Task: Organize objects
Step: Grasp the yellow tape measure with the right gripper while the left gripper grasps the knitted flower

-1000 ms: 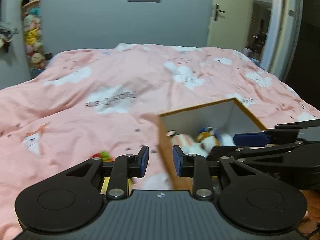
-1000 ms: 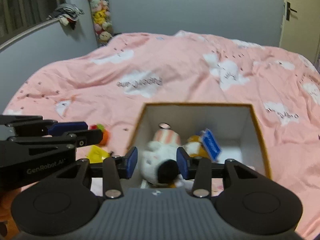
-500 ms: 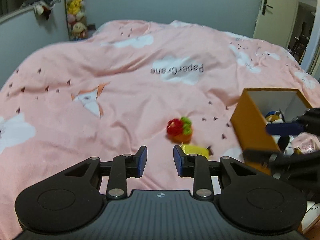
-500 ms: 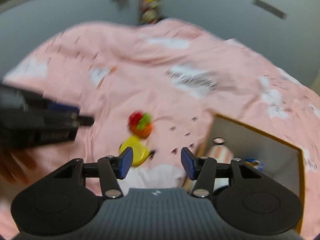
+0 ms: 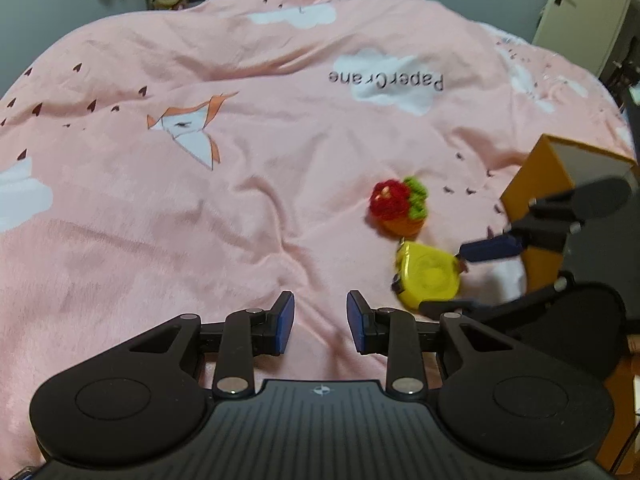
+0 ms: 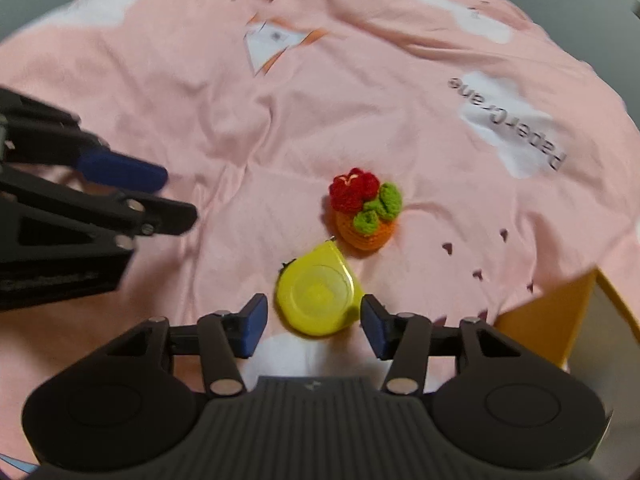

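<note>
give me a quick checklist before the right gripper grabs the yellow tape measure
1. Right gripper open wide enough: ok, its fingers stand apart on either side of the yellow tape measure, not pressing it.
2. Tape measure lined up between them: ok, roughly centred.
3. Crochet flower toy out of the grip: ok, it lies just beyond the tape measure, though close.
4. Left gripper out of the way: ok, empty, open, off to the side.
5. Orange box within reach for the drop: ok, right beside it.
6. Fingers low enough on the pink duvet to close: cannot tell.
</note>
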